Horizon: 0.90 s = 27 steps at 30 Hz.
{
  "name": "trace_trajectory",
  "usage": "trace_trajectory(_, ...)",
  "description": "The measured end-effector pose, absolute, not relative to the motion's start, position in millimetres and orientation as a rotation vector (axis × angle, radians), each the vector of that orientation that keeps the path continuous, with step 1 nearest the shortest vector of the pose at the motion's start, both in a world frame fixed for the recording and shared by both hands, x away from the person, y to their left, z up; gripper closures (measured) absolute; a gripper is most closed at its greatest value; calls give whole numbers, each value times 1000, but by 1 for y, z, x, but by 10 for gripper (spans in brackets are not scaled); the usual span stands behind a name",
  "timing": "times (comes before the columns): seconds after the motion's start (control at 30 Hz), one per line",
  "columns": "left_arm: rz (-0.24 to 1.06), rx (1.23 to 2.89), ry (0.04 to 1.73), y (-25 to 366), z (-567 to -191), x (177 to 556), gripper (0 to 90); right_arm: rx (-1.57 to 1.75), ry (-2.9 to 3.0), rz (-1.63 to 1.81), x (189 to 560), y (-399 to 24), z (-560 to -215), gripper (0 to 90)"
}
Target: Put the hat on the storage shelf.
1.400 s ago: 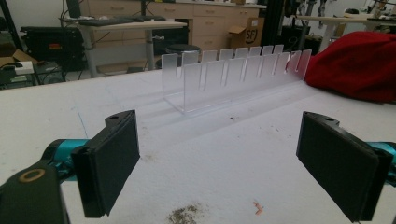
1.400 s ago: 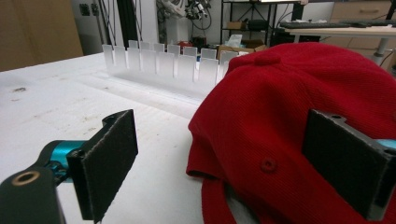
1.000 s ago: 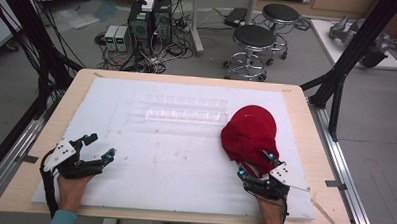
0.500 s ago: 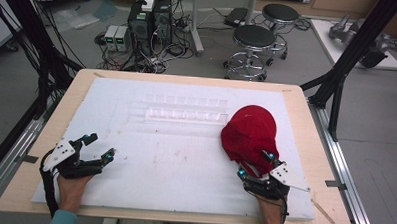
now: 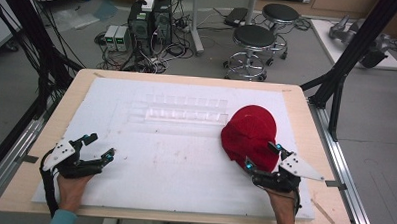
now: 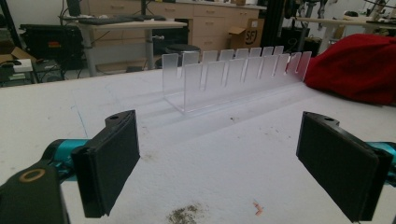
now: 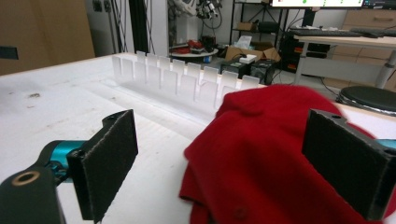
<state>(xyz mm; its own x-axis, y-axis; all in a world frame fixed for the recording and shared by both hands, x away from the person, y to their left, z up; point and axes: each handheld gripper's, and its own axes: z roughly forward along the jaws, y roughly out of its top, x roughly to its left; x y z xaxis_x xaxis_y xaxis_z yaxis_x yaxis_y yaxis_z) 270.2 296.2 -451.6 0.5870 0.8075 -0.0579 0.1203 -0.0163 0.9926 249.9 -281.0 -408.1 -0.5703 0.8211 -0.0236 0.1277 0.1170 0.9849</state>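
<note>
white foam-topped table (image 5: 184, 166) in a lab, stools and cables behind. right gripper (image 5: 261, 157) spread wide, jaws either side of red cap's (image 5: 250, 134) near edge, nothing pinched yet. left gripper (image 5: 98, 147) also spread, empty, resting well apart from cap, pointed toward clear rack (image 6: 233, 74). likely step: grab cap. best to ease right jaws forward over brim edge, close on a firm fold of fabric, not crown top, then lift straight. clear slotted rack just beyond cap, past right jaws; all slots empty as far as visible.
</note>
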Motion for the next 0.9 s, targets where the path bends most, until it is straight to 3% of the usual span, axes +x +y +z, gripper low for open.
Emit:
trace_trajectory(0.43,662,1517,820,296,-452,270,136,917,1927,1369,278,-309,-382,94)
trace_trajectory(0.8,663,1516,819,296,-452,270,136,956,2030,1249,297,-329,-381,95)
trace_trajectory(0.9,663,1516,819,296,-452,270,136,958,2044,1241,298,-333,-386,154)
